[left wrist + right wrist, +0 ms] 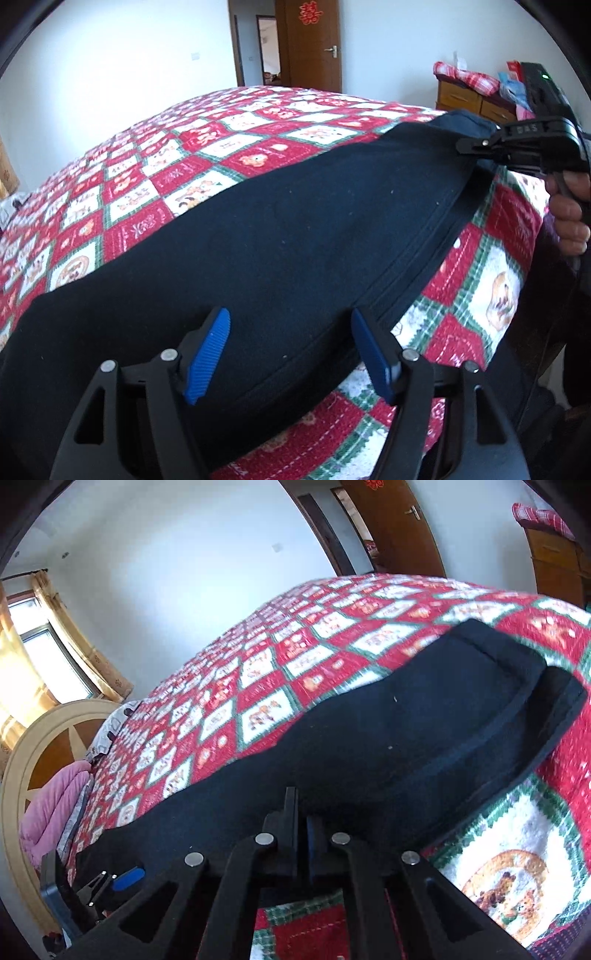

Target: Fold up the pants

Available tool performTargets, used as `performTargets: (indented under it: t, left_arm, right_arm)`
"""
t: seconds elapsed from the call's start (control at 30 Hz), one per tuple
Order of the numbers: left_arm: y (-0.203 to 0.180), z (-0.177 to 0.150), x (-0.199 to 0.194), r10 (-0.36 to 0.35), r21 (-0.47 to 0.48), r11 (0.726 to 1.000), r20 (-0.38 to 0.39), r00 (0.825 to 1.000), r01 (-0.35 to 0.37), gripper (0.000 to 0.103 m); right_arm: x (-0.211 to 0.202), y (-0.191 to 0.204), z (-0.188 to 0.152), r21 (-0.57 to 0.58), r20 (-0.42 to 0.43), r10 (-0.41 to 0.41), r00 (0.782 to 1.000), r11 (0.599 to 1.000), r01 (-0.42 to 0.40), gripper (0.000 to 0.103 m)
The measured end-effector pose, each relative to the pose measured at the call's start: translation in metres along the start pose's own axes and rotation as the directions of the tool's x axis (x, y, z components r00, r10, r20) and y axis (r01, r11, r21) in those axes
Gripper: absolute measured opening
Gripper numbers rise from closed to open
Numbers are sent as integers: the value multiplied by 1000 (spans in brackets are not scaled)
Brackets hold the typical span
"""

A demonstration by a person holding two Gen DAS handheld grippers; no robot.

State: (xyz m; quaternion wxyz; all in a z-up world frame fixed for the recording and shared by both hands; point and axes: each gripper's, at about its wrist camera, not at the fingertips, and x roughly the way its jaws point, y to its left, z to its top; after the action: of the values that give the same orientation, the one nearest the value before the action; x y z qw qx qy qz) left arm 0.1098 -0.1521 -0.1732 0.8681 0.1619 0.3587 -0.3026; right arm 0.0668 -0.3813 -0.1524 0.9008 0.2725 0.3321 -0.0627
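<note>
Dark navy pants lie stretched across a red, white and green patchwork quilt. My left gripper is open, its blue pads standing on either side of the pants' near edge without pressing on it. At the upper right, a hand holds my right gripper, shut on the far end of the pants, where the cloth is slightly lifted. In the right wrist view the right gripper has its jaws together over the near edge of the pants. The left gripper shows at the lower left.
The quilt covers the whole bed. A wooden dresser with plaid cloth and bags stands beyond the far corner, beside a brown door. A pink blanket, a round headboard and a curtained window are at the bed's other end.
</note>
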Motion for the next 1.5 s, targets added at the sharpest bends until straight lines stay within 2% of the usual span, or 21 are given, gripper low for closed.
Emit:
performTargets:
  t: [0.17, 0.3, 0.5, 0.57, 0.7, 0.77, 0.87, 0.93, 1.0, 1.03, 1.1, 1.13, 1.2, 1.27, 1.33, 1.5]
  left_arm:
    - [-5, 1, -3, 0, 28, 1000, 5, 1000, 0, 69]
    - [-11, -4, -4, -20, 57, 998, -2, 1000, 20, 65]
    - [-12, -3, -7, -30, 39, 999, 9, 1000, 30, 64]
    - [-13, -2, -11, -42, 34, 999, 14, 999, 41, 64]
    - [-12, 7, -25, -83, 7, 997, 66, 994, 82, 64]
    - [-14, 14, -23, -91, 10, 996, 71, 993, 90, 65]
    - [-18, 26, -14, -103, 29, 994, 72, 992, 101, 65]
    - [-19, 32, -6, -112, 42, 993, 70, 991, 109, 65]
    - [-21, 33, 5, -130, 44, 991, 37, 991, 129, 65]
    - [-22, 32, 9, -138, 43, 990, 25, 990, 137, 65]
    - [-24, 28, 15, -156, 39, 987, 8, 988, 156, 65]
    - [-25, 25, 17, -150, 35, 988, 11, 989, 149, 65]
    - [-28, 23, 16, -147, 30, 989, 27, 989, 146, 69]
    - [-30, 23, 15, -148, 21, 989, 27, 989, 147, 71]
    - [-31, 23, 15, -145, 18, 989, 23, 989, 145, 71]
    - [-34, 24, 16, -131, 22, 991, 18, 991, 130, 73]
  right_arm:
    - [9, -10, -5, 25, -39, -2, 999, 1000, 3, 3]
    - [-5, -9, -8, 13, -27, 7, 1000, 1000, -6, 3]
    - [0, -25, -14, 49, -43, -7, 999, 999, 9, 3]
    - [-2, -18, -14, 4, -34, -40, 999, 999, 40, 3]
    - [-8, -17, -14, 2, -21, -36, 999, 999, 36, 3]
    - [2, -21, -17, 10, -62, -41, 997, 999, 42, 3]
    - [0, -16, -16, -24, -60, -51, 997, 998, 50, 4]
    - [-3, -19, -13, -3, -63, -42, 997, 999, 42, 7]
    - [-12, -26, -8, 31, -46, -54, 997, 998, 56, 20]
    - [-20, -30, -3, 41, -21, -64, 998, 997, 65, 25]
    - [-41, -40, 7, 60, 51, -106, 993, 993, 103, 41]
    - [-56, -49, 15, 85, 107, -130, 986, 989, 121, 42]
    - [-70, -67, 27, 131, 145, -141, 979, 984, 123, 42]
    - [-74, -80, 38, 152, 159, -150, 976, 980, 126, 42]
    - [-74, -91, 49, 141, 177, -191, 966, 976, 167, 42]
    - [-62, -107, 68, 152, 156, -184, 970, 975, 161, 42]
